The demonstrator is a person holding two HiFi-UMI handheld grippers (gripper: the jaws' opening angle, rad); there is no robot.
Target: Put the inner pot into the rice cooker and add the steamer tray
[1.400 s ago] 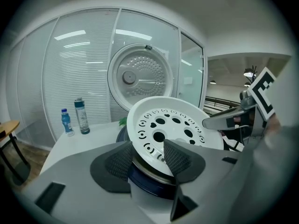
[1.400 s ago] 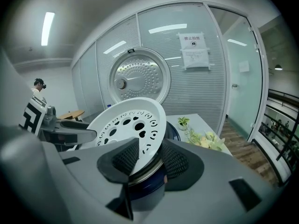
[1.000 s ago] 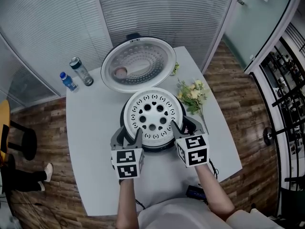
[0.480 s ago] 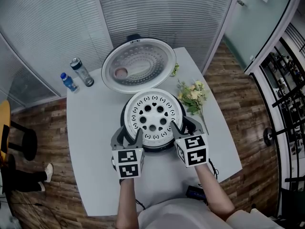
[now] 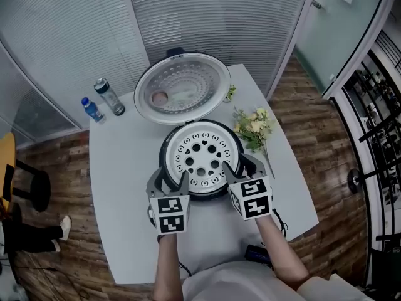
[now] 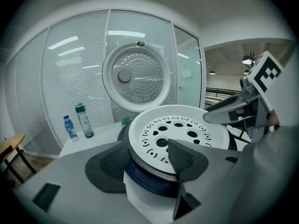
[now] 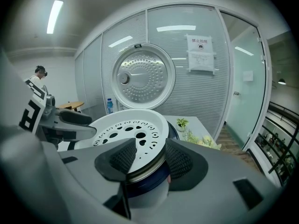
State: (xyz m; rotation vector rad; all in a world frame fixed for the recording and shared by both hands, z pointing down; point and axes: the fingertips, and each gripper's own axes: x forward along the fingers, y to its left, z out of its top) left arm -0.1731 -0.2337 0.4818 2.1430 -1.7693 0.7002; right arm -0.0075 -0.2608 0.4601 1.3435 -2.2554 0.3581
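Note:
The white steamer tray (image 5: pixel 200 160), full of holes, lies flat in the mouth of the dark-rimmed rice cooker (image 5: pixel 165 163), whose round lid (image 5: pixel 183 86) stands open behind. A metal rim (image 7: pixel 145 174) shows just under the tray. My left gripper (image 5: pixel 170 182) straddles the tray's near-left edge and my right gripper (image 5: pixel 243 171) its near-right edge. Both have just been opening, with the tray rim between the jaws and the pads off it. In the left gripper view the left gripper (image 6: pixel 147 160) frames the tray (image 6: pixel 180 129). The right gripper view shows the right gripper (image 7: pixel 149 160) around the tray (image 7: pixel 131 127).
Two bottles (image 5: pixel 109 96) stand at the table's far left corner. A bunch of flowers (image 5: pixel 254 127) lies right of the cooker, a small plant (image 5: pixel 230 91) behind it. The white table (image 5: pixel 119 187) ends just before me. A person (image 7: pixel 38 78) stands far off.
The steamer tray has sunk lower into the cooker, so the dark rim now rings it. Both grippers' jaws have spread wider. The hands have stayed in place.

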